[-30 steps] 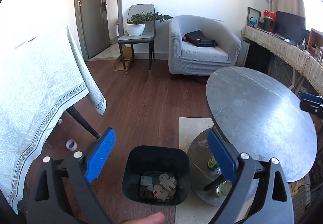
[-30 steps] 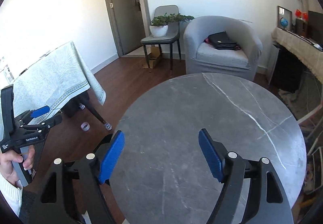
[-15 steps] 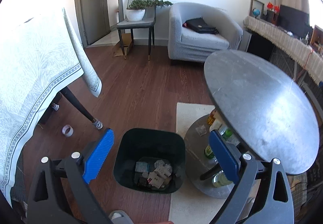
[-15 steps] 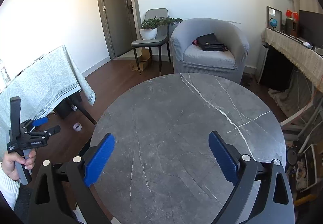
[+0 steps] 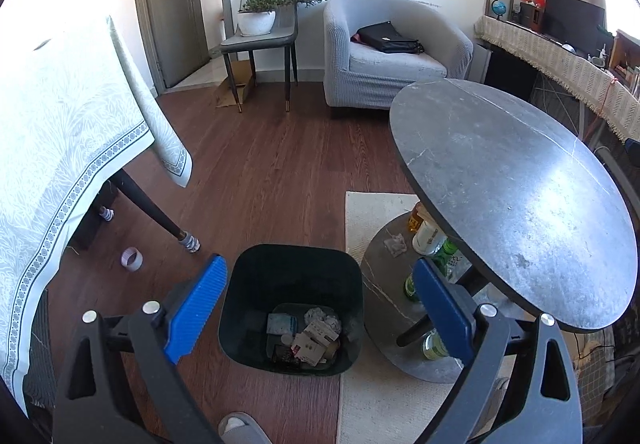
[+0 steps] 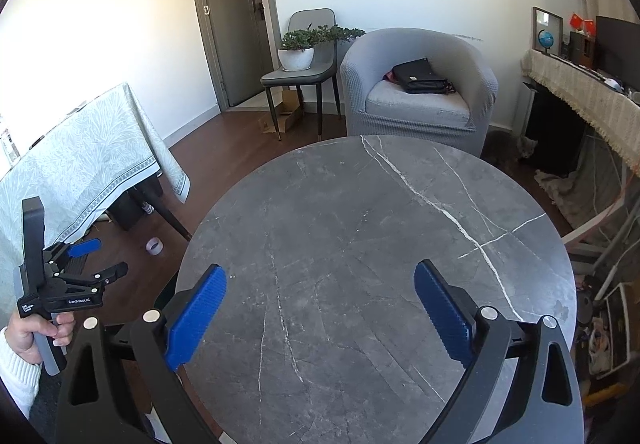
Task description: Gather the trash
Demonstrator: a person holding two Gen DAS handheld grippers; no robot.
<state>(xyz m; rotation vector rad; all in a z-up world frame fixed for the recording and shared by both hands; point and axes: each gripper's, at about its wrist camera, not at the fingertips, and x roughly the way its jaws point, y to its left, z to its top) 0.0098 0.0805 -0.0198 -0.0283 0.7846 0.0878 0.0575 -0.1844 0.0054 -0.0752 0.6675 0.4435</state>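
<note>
A dark bin [image 5: 256,284] stands on the wood floor, holding paper scraps and small cartons [image 5: 310,336]. My left gripper [image 5: 318,304] is open and empty above the bin. It also shows in the right wrist view [image 6: 86,260], held by a hand at the left. My right gripper [image 6: 320,308] is open and empty over the bare round grey marble table [image 6: 380,228]. A crumpled tissue [image 5: 394,244] lies on the table's lower shelf [image 5: 384,284] beside several bottles [image 5: 426,236]. A tape roll [image 5: 132,259] lies on the floor.
A cloth-covered table [image 5: 60,148] stands at the left, its legs near the bin. A grey armchair [image 5: 384,56] with a black bag and a chair [image 5: 264,36] with a potted plant stand at the back. A cream rug [image 5: 372,396] lies under the round table.
Both grippers have risen and pulled back a little; the bin and round table look smaller and lower. Both stay open and empty.
</note>
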